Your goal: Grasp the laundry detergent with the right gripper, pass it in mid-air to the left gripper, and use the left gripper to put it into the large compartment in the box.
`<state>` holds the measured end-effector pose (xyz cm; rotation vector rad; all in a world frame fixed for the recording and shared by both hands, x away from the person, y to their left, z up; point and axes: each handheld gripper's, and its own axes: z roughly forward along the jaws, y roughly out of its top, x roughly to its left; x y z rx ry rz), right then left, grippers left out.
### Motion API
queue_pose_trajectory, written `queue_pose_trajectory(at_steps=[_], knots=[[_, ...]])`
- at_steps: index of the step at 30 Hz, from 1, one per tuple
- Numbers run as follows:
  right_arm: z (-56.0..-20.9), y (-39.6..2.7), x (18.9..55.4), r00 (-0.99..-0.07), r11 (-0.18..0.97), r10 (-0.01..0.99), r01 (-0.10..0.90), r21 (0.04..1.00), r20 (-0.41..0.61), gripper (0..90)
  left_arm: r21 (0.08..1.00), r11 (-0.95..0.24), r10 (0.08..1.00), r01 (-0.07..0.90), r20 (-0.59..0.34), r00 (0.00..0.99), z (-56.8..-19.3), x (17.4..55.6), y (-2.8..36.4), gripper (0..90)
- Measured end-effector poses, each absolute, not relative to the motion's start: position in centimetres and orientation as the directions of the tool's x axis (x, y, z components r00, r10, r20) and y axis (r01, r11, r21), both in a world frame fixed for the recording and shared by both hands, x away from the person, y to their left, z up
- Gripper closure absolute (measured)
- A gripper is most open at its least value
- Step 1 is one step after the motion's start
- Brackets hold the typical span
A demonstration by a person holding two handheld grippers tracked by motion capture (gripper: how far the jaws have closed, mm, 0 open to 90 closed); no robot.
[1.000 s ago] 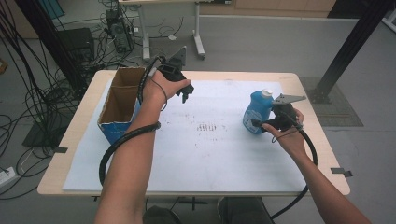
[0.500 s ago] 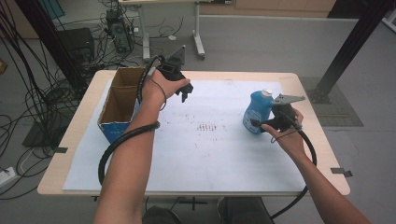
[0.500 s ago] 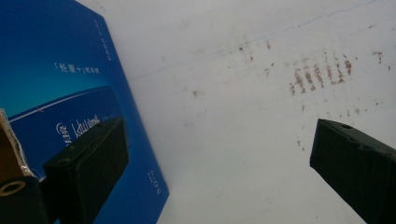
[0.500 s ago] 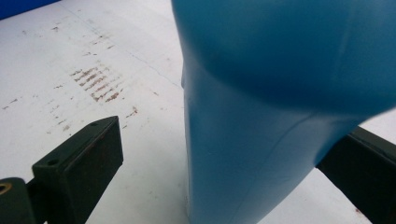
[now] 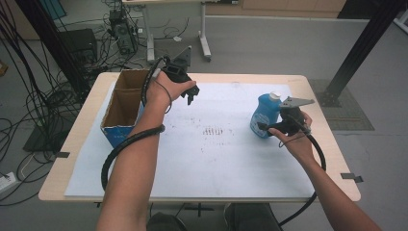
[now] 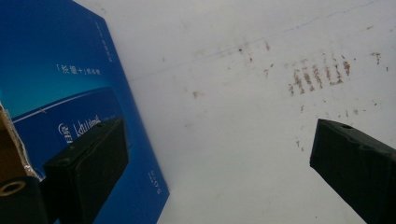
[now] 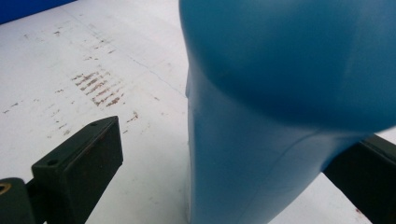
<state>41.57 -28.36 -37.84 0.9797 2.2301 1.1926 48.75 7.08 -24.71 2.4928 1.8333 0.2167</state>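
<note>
On the bench [image 5: 202,159], the right tongs [image 5: 267,127] sit wide apart around the blue bottle [image 5: 263,115]. It looks smooth and slippery; grab its narrow middle. The left tongs [image 5: 189,98] hang wide apart, holding nothing.

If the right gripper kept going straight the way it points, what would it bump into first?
The blue bottle. It stands right ahead of the right gripper, between its open jaws, which straddle it with a gap showing on one side. So almost certainly the bottle, before the white sheet beyond.

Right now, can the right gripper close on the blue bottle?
Probably yes: the right gripper is open with the blue bottle already between its jaws, upright on the white sheet, nothing in between.
</note>
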Motion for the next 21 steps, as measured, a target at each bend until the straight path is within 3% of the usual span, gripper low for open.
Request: queue_pose_trajectory(at_steps=[21], knots=[[-37.64,-28.25,41.54,-0.663,0.382,0.747,0.372,0.846,-0.046,1.7,0.116,-0.301,0.952,0.947,0.09,0.291,-24.45,48.65,7.08,5.0]])
